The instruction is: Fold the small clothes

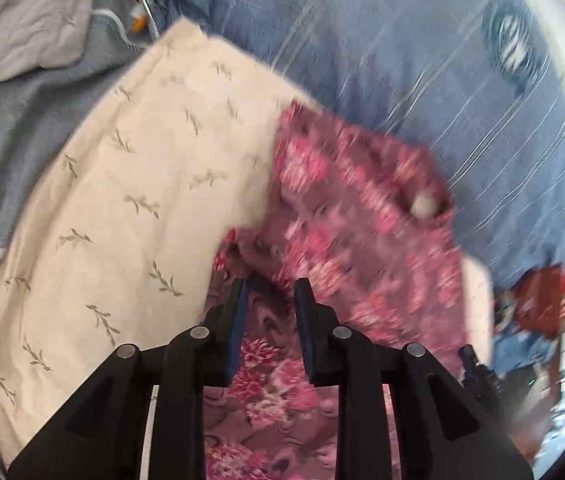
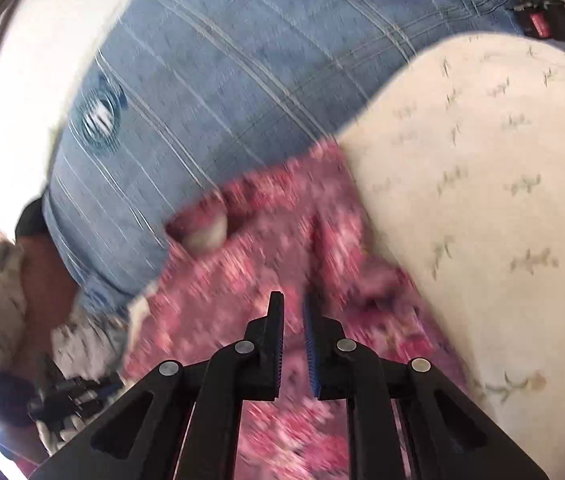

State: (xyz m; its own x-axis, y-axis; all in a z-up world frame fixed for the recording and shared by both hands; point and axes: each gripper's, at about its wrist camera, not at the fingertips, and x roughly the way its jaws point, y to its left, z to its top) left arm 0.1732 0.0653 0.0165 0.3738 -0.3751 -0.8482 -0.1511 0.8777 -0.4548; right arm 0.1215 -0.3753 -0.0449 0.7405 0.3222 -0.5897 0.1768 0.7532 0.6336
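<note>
Your left gripper [image 1: 270,286] holds its jaws apart over the pink floral garment [image 1: 358,216], cream leaf-print cloth [image 1: 130,184] at left

Pink floral garment [image 1: 362,216]: thin printed cloth, matt, soft and crumpled, one pale smooth button [image 1: 422,205] near its edge. Cream leaf-print fabric [image 1: 130,184]: matt woven cloth, lightly creased. Blue striped bedcover [image 1: 402,60]: denim-like weave, matt, fine pale raised lines. Grey cloth [image 1: 22,20]: matt, heavily wrinkled. Left gripper [image 1: 270,286] and right gripper [image 2: 292,300]: matt black plastic, dull metal pivot pins, blue ribbed pads [image 2: 311,344] inside the fingers.
</note>
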